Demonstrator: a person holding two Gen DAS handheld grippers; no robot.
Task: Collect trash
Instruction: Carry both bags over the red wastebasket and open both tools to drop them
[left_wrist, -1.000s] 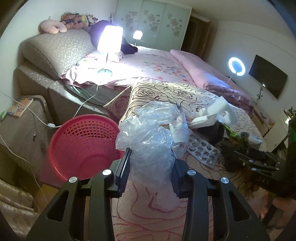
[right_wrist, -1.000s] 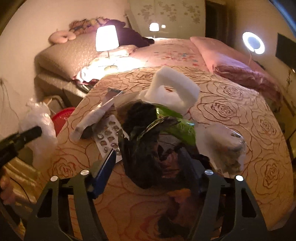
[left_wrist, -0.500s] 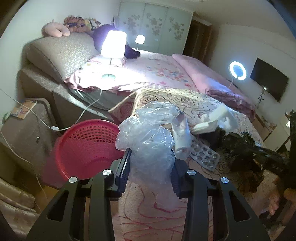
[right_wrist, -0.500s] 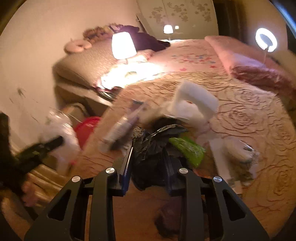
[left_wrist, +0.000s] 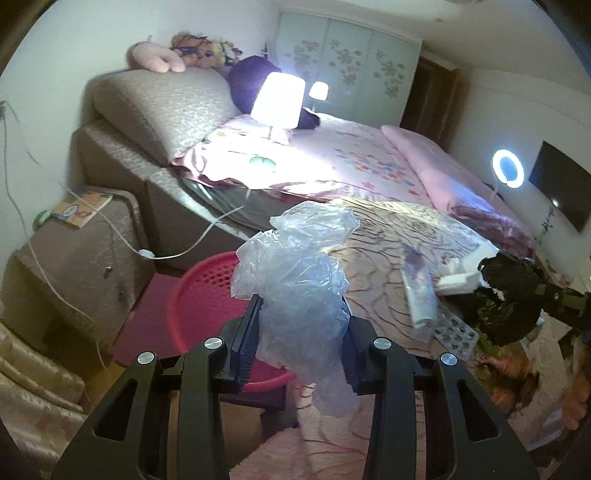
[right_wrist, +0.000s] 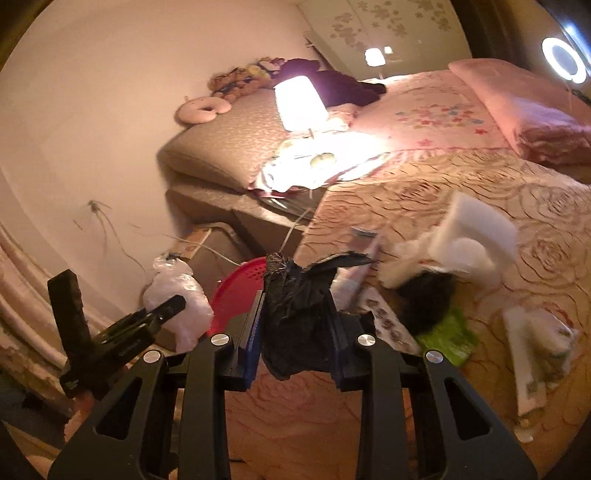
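Left wrist view: your left gripper (left_wrist: 301, 325), at lower centre, is clenched on a crumpled clear plastic bag (left_wrist: 295, 273). The bag hangs in front of the red mesh basket (left_wrist: 199, 302), centre left. At the right edge, your right gripper (left_wrist: 532, 295) carries a black plastic bag (left_wrist: 506, 295) above the blister pack (left_wrist: 454, 336).

Right wrist view: your right gripper (right_wrist: 295, 325) grasps the black plastic bag (right_wrist: 299, 314) at centre; the red mesh basket (right_wrist: 240, 291) lies just behind. White foam pieces (right_wrist: 469, 240) and a green wrapper (right_wrist: 447, 336) lie on the bedspread (right_wrist: 443, 184), right.
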